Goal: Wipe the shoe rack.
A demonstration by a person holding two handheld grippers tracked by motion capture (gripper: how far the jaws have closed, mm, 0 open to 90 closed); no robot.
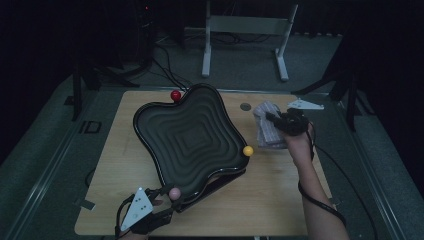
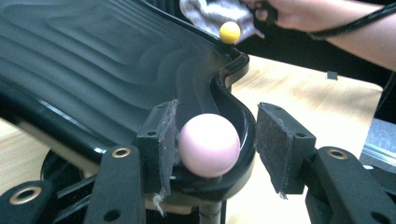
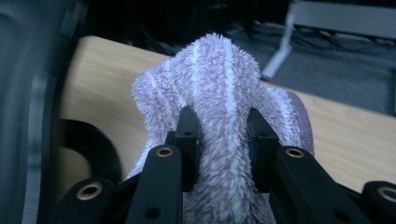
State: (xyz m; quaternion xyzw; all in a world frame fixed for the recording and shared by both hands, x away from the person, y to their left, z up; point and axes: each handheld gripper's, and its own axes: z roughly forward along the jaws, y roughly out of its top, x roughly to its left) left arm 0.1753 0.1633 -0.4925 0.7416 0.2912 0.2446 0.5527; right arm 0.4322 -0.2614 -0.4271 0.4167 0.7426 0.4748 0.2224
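Your left gripper (image 2: 217, 147) stands apart around the tray's (image 1: 190, 132) pink ball (image 2: 209, 144); right of the tray, your right gripper (image 3: 223, 133) clamps the towel (image 3: 219, 93).

On your table (image 1: 280, 200), the tray (image 1: 190, 137) sits at the centre, tilted, with its near corner toward your left hand.

Three balls stand at the tray's rim. One ball (image 1: 175, 95) is at the far corner. A second ball (image 1: 248, 150) is at the right corner, and a third ball (image 1: 174, 193) is at the near corner.

Your left gripper (image 1: 165, 200) is at the near left, before the tray, with its jaws either side of the near ball; one pad touches it, the other stands apart.

The cloth (image 1: 269, 127) is right of the tray, near the right ball.

Your right gripper (image 1: 272, 119) is at the cloth, with a fold of it between the jaws.

A small disc (image 1: 245, 106) lies on the table behind the cloth, to its left.
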